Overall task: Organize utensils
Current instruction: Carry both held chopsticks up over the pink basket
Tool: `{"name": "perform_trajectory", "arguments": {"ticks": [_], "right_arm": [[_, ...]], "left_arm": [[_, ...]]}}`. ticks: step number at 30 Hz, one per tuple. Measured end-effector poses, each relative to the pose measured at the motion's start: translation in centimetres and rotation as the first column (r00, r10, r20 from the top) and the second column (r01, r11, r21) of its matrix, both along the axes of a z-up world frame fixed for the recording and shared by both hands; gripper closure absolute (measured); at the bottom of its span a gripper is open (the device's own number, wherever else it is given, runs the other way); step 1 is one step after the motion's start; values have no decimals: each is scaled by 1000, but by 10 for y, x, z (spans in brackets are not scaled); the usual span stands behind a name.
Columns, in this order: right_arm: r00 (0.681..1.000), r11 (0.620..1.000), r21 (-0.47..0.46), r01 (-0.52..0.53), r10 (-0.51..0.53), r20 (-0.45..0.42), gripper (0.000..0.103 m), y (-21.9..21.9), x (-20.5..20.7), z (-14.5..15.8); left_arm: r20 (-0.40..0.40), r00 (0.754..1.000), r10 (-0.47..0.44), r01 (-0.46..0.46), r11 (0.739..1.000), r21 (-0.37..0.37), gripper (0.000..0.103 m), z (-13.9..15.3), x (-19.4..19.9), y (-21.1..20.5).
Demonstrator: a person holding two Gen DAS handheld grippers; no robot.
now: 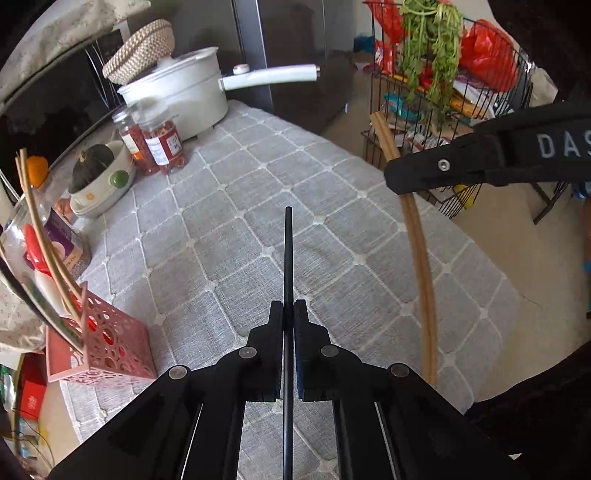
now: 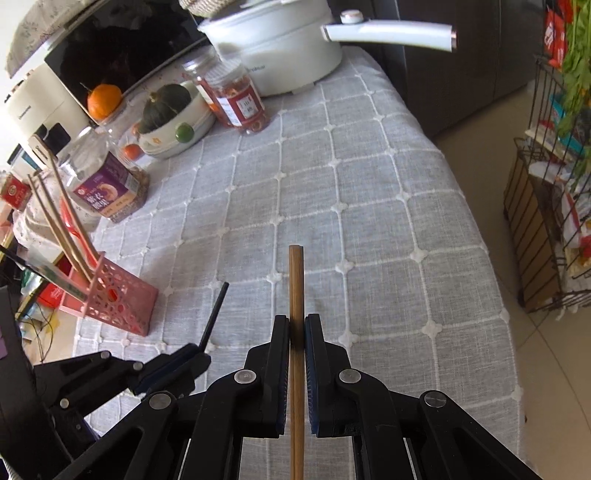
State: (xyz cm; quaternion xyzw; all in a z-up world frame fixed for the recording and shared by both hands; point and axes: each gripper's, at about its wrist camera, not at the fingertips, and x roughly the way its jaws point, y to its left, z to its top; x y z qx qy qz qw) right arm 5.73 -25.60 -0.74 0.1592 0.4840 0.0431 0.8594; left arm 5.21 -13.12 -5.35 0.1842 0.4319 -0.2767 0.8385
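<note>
My left gripper (image 1: 288,308) is shut on a black chopstick (image 1: 288,254) that points forward over the grey checked tablecloth (image 1: 258,192). My right gripper (image 2: 296,325) is shut on a wooden chopstick (image 2: 296,280); that wooden chopstick (image 1: 421,258) also shows in the left wrist view below the right gripper (image 1: 397,177). The left gripper (image 2: 192,356) with the black chopstick (image 2: 215,314) shows at lower left in the right wrist view. A pink perforated utensil holder (image 1: 107,347) (image 2: 118,295) stands at the table's left edge with wooden chopsticks (image 2: 59,218) and a red utensil (image 2: 75,227) in it.
A white pot (image 1: 177,88) with a long handle (image 2: 388,33) stands at the far end. Two jars (image 1: 155,142), a bowl with a dark squash (image 2: 173,118), an orange (image 2: 104,98) and a labelled bottle (image 2: 107,188) line the left side. A wire rack (image 1: 454,96) stands on the floor to the right.
</note>
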Motion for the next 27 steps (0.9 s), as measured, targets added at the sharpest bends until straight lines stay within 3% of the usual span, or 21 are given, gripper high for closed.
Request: {"name": "perform_trajectory", "arguments": {"ticks": [8,14,21,27], "right_arm": [[980,998,-61,-29,41,197,98,33,-24,56],[953,997,-63,-51,68,294,99,48,-28,85],[914,997,-9,-82,79,398,99,61,-30,121],[882,990,70,-125,79,464,99,72,-32,140]], "left_arm": [[127,991,34,-8,980,-198,98,68,-31,49],[197,968,154,-72,927,-369,98,113,-30,100],[270,920,284,-113,852,-511,98,163,-29,153],[316,867,384,-161,818,-553,98,188,-27,192]]}}
